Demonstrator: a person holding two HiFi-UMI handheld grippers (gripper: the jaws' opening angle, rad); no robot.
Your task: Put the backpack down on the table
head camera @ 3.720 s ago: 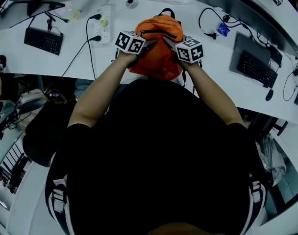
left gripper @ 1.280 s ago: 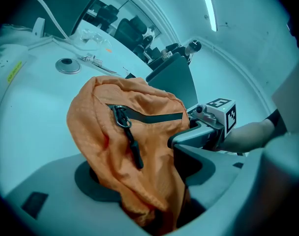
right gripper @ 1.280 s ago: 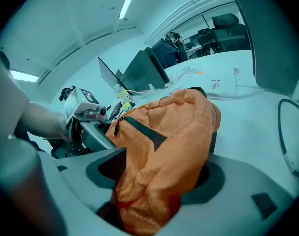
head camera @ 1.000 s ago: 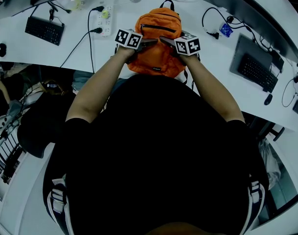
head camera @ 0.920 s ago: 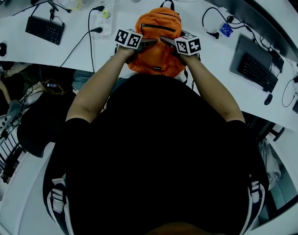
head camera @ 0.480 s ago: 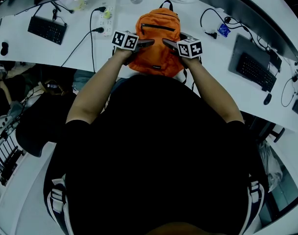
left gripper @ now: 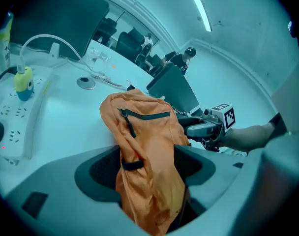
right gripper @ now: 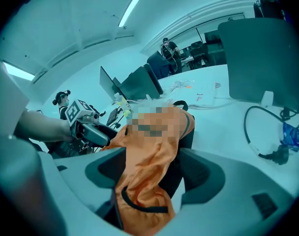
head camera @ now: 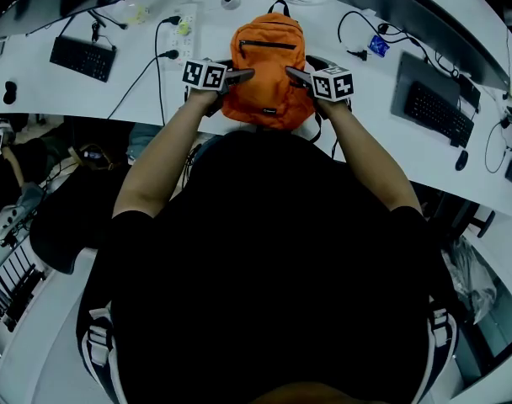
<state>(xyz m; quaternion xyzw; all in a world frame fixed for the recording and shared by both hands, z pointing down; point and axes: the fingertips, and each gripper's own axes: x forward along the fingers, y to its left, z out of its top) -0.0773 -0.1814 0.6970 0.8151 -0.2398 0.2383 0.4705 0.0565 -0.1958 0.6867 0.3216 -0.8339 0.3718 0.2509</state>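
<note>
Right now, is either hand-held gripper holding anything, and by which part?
Both hold the orange backpack: the left hand-held gripper pinches bunched fabric on its left side, and the right hand-held gripper pinches the fabric on its right side.

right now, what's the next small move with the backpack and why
Probably open both tongs and let go: the orange backpack appears to sit on the white table, while its fabric fills the left tongs and right tongs.
</note>
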